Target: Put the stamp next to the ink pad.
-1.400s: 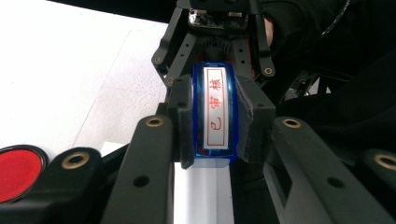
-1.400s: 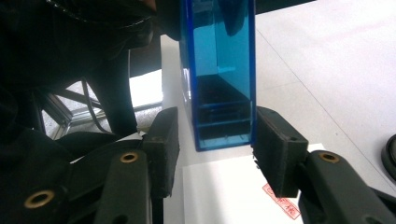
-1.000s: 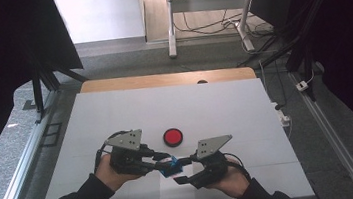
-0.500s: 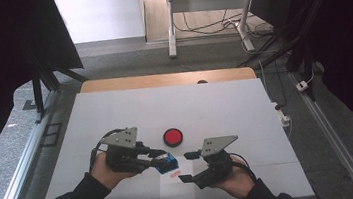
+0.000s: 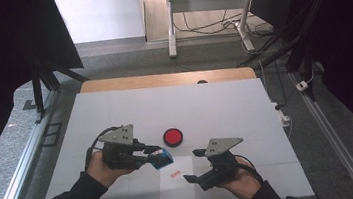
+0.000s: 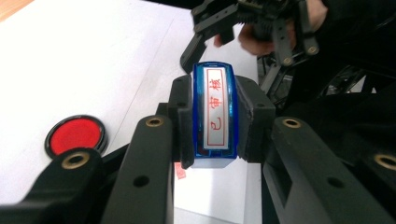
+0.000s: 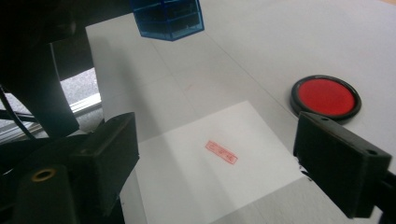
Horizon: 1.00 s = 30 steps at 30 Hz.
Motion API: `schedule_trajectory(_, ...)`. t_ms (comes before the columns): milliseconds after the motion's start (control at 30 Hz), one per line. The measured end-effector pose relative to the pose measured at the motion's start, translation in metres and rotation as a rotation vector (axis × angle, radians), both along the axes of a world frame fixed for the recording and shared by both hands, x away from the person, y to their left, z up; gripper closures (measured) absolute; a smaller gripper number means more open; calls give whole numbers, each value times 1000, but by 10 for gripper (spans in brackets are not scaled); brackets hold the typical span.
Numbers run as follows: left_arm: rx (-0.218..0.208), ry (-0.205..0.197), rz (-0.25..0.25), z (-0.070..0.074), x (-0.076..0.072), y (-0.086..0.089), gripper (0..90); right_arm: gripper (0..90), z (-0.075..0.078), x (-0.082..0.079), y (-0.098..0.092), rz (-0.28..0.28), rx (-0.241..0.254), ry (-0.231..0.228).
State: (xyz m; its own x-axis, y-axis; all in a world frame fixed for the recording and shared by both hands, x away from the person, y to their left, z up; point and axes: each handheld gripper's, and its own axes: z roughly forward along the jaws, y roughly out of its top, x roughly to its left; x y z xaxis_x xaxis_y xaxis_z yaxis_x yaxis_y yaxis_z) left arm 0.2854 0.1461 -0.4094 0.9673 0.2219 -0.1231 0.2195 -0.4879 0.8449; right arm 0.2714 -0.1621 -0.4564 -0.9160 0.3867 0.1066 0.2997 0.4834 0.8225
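Observation:
My left gripper (image 5: 156, 155) is shut on a blue stamp (image 5: 161, 158), holding it just above the table at the top left corner of a white paper sheet (image 5: 177, 187). In the left gripper view the stamp (image 6: 214, 112) sits squeezed between both pads, its label with red characters facing the camera. A small red stamped mark (image 5: 174, 174) lies on the sheet, seen closer as the mark (image 7: 221, 152) in the right gripper view. My right gripper (image 5: 194, 166) stands open and holds nothing, at the sheet's right edge. A round red ink pad (image 5: 172, 136) rests just beyond the sheet.
The white table top (image 5: 115, 111) is bounded by a wooden strip (image 5: 162, 80) at the far edge. Metal rails (image 5: 18, 168) run along both sides. The ink pad (image 7: 325, 97) lies to the right of my right gripper's jaws.
The two grippers have drawn apart. The left one has moved the stamp from the sheet's middle to its upper left corner, and a red mark now shows there. The right one has pulled back to the right.

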Motion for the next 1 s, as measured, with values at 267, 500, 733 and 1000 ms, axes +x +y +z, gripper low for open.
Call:
schedule_trajectory(267,9,22,53,-2,5,7,703,52,0,0,-6,-63,-32,-3)
schedule_trajectory(500,20,26,114,-3,10,17,703,4,2,-3,-13,-94,-40,-18)
schedule_trajectory(733,55,39,176,-8,14,21,703,0,2,-5,-22,-131,-38,-30)
schedule_trajectory(1000,92,45,234,-11,19,26,703,0,0,-6,-33,-173,-71,-34)
